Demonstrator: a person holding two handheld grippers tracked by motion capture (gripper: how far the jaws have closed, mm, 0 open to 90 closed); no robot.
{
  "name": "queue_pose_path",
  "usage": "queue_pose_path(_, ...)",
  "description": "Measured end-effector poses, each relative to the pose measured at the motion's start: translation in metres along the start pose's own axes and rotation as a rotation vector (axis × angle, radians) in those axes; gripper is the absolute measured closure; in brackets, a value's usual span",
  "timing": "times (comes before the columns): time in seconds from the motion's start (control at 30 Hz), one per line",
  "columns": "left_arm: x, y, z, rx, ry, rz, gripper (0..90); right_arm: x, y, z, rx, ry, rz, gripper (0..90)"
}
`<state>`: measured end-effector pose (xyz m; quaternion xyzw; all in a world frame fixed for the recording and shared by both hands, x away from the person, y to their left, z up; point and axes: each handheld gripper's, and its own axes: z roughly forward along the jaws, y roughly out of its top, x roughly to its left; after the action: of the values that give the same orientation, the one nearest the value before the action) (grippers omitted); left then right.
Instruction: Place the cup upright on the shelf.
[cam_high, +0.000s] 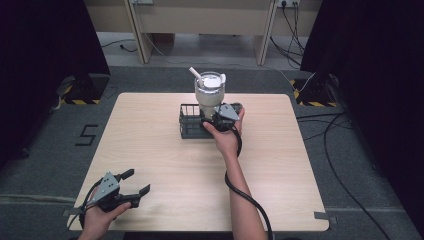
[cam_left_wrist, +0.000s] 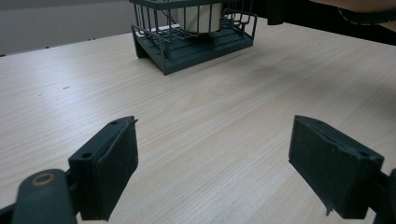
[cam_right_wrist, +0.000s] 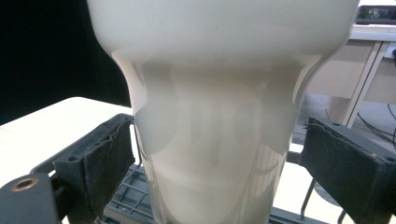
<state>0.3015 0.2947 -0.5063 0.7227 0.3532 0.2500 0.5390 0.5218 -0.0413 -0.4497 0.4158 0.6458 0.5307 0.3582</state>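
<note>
Nearest us, at the worktop's near left corner, we see the left gripper (cam_high: 134, 186) held in a hand (cam_high: 100, 216) just above the wood, its jaws spread wide with nothing between them. Through the left gripper view those same black pads (cam_left_wrist: 112, 170) frame bare light-wood worktop (cam_left_wrist: 210, 116), and beyond them the dark wire basket (cam_left_wrist: 194, 35) stands toward the far edge.

From the high view, we find the basket (cam_high: 190, 122) sitting near the middle of the far edge, with a tall white tumbler (cam_high: 209, 92) standing upright in its right part. A white lid and a straw (cam_high: 196, 76) top the tumbler. The right hand (cam_high: 226, 137) brings the right gripper (cam_high: 220, 119) against the basket's near right side, at the tumbler's lower body.

In the right gripper view the tumbler (cam_right_wrist: 215, 140) rises between the two pads (cam_right_wrist: 100, 163), which stand apart on either side of its narrow waist; a gap seems to remain on each side, though we cannot be certain the pads are clear of it. The basket's grid floor (cam_right_wrist: 126, 200) shows beneath.
</note>
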Motion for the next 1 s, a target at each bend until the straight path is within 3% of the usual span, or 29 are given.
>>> queue_pose_path(0.57,0.000,0.000,0.000,0.001,0.006,-0.002,14.9,-0.007,-0.001,-0.021,0.028,0.006,-0.011,11.3)
queue_pose_path(0.83,0.000,0.000,0.000,0.001,0.008,-0.002,14.9,-0.015,-0.001,-0.033,0.029,0.011,0.029,11.8)
queue_pose_path(1.0,0.000,0.000,0.000,0.000,0.008,-0.004,14.9,-0.020,-0.001,-0.039,0.041,0.004,0.017,12.3)
